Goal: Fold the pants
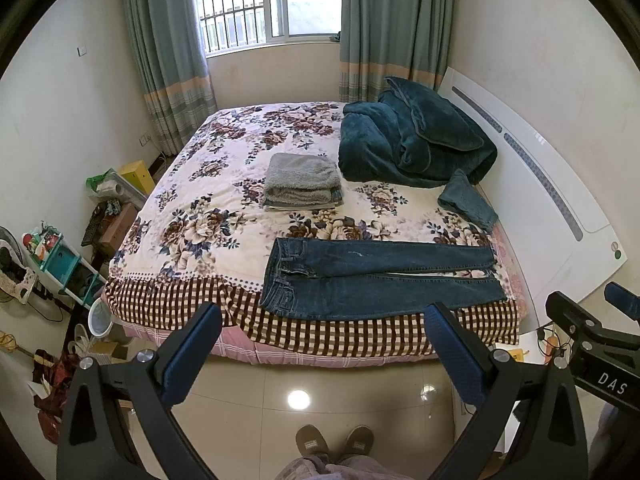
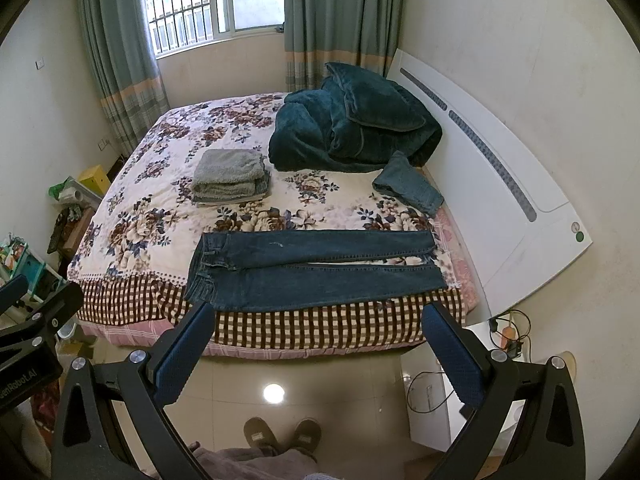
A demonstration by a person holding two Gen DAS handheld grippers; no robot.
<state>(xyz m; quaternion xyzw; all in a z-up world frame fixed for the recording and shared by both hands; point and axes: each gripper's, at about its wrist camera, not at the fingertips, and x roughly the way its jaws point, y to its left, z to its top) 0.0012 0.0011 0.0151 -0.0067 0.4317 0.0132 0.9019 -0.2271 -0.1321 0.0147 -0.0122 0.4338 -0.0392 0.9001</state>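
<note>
A pair of dark blue jeans (image 1: 372,276) lies flat near the front edge of the bed (image 1: 192,300), waist to the left, legs to the right, a narrow gap between the legs. It also shows in the right wrist view (image 2: 312,268). My left gripper (image 1: 324,316) is open and empty, held above the floor in front of the bed, short of the jeans. My right gripper (image 2: 318,316) is open and empty too, at the same distance. The right gripper also shows at the right edge of the left wrist view.
A stack of folded grey clothes (image 1: 302,180) lies mid-bed. A teal blanket heap (image 1: 412,140) and another pair of jeans (image 1: 468,200) lie by the white headboard (image 1: 560,208). Shelves and clutter (image 1: 56,264) stand left of the bed. A bedside stand with cables (image 2: 440,392) is at right.
</note>
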